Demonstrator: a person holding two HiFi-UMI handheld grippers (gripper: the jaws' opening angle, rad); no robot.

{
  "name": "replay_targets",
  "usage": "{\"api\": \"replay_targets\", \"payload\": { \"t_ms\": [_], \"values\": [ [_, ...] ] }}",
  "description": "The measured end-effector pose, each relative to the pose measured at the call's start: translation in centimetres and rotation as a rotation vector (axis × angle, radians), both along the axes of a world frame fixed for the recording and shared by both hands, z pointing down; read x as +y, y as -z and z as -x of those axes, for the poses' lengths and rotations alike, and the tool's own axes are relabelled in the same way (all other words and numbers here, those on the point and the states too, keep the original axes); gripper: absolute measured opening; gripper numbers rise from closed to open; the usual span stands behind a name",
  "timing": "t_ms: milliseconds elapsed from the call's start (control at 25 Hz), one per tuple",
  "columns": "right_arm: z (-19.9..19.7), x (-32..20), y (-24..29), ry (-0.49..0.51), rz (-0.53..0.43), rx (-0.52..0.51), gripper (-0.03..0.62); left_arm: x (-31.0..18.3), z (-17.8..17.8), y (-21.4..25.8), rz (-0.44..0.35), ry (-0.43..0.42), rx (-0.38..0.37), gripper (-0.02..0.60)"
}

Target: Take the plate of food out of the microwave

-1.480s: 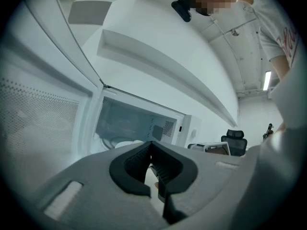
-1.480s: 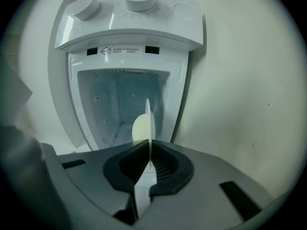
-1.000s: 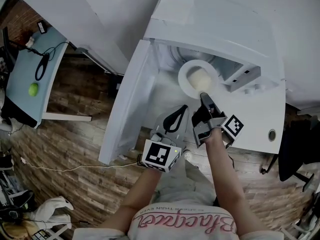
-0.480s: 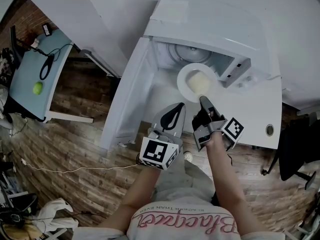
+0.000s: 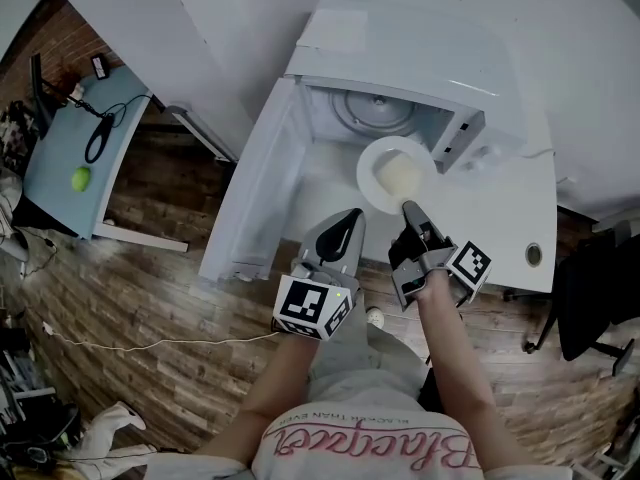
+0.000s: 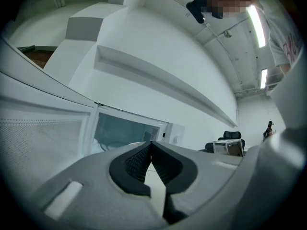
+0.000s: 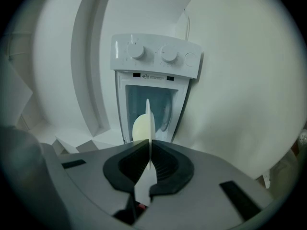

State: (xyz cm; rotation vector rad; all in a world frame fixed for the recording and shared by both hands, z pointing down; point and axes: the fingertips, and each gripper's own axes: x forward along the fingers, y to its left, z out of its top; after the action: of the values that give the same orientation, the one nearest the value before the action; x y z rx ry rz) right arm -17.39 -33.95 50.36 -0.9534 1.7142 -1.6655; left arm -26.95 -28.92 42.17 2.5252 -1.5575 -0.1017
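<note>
Plate [image 5: 371, 173] of food: near rim clamped between right gripper [image 5: 407, 208] jaws, at the microwave [image 5: 400, 48] mouth. Left gripper [image 5: 352, 216]: jaws closed together, empty.

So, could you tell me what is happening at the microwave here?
A person grips the rim of the white plate with the right hand-held gripper, jaws shut on it. The plate, carrying a pale piece of food, is held at the mouth of the open microwave. The left hand-held gripper is shut and empty.
</note>
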Motion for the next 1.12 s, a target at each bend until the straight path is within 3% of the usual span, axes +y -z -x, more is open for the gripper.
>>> {"api": "replay_targets", "payload": {
  "t_ms": [1120],
  "values": [
    [-2.7, 3.0, 6.3, 0.015, -0.043, -0.027, 0.023, 0.9, -1.9, 5.7, -0.122, -0.007, -0.045, 0.005]
  ]
}}
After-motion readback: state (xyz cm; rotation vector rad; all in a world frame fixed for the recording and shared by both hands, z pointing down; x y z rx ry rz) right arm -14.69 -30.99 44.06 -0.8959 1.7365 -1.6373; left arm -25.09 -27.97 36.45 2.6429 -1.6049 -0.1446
